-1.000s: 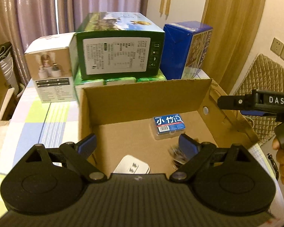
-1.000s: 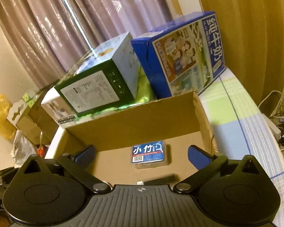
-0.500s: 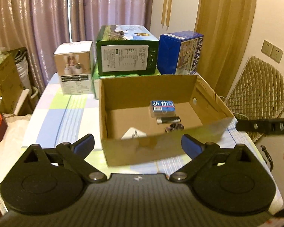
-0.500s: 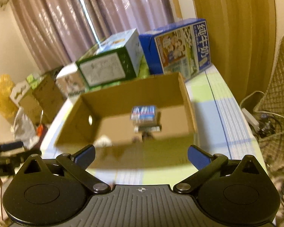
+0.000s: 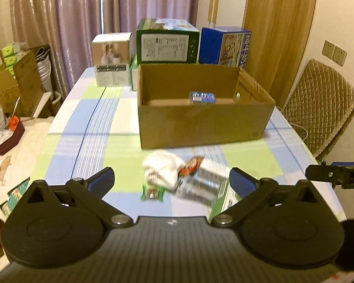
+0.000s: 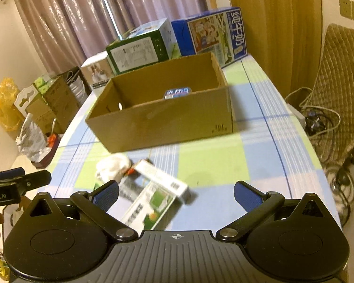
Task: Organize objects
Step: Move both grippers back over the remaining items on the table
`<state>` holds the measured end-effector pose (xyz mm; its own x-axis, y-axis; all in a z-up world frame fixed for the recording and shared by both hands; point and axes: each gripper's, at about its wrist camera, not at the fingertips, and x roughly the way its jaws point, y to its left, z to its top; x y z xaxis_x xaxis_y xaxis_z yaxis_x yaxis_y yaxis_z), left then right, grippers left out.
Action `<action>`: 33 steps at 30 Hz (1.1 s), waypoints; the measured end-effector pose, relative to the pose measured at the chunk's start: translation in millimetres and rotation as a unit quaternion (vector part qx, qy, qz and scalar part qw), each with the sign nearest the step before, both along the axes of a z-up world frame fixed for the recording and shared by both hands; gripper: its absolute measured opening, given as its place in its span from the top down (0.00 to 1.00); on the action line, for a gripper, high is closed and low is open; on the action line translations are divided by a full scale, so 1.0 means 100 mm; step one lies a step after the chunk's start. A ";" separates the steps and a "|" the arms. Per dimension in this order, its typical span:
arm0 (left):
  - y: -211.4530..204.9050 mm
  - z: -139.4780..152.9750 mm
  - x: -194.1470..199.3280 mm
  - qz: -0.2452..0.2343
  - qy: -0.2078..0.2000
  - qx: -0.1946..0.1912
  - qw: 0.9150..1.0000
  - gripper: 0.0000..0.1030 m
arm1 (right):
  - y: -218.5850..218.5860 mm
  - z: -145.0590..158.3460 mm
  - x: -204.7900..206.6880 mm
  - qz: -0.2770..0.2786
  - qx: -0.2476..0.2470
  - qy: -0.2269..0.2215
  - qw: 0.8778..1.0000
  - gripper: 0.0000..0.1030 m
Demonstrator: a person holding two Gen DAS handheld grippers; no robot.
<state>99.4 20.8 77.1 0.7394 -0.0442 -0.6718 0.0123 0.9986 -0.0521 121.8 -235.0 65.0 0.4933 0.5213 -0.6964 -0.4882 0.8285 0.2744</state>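
Observation:
An open cardboard box (image 5: 200,120) (image 6: 162,120) stands mid-table with a blue packet (image 5: 202,97) (image 6: 177,93) showing inside. In front of it lies a small pile: a white crumpled cloth (image 5: 161,171) (image 6: 113,166), a red-orange snack packet (image 5: 191,165), a small green packet (image 5: 152,193) and a white-and-green carton (image 5: 205,191) (image 6: 153,195). My left gripper (image 5: 171,181) hangs open just before the pile, nothing between its fingers. My right gripper (image 6: 175,192) is open too, above the carton, holding nothing.
A white box (image 5: 112,60), a green carton (image 5: 166,41) and a blue milk carton (image 5: 225,46) line the table's far edge. A quilted chair (image 5: 318,108) stands to the right with cables (image 6: 318,118) on the floor. Cardboard boxes (image 5: 14,80) and a low tray sit left.
Both grippers have pulled back from over the cardboard box toward the table's near edge. The pile of loose items in front of the box has come into view.

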 end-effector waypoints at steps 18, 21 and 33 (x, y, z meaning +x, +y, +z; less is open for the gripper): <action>0.22 -0.32 -0.36 0.028 0.026 0.003 0.999 0.01 | 0.07 -0.40 -0.45 0.013 0.011 0.030 0.999 0.02; 0.24 -0.33 -0.33 0.028 0.028 0.001 0.999 0.01 | 0.12 -0.43 -0.43 0.013 0.014 0.036 0.999 0.02; 0.32 -0.57 -0.10 0.032 0.051 -0.007 0.998 0.01 | 0.42 -0.70 -0.21 0.024 0.010 0.066 0.997 0.12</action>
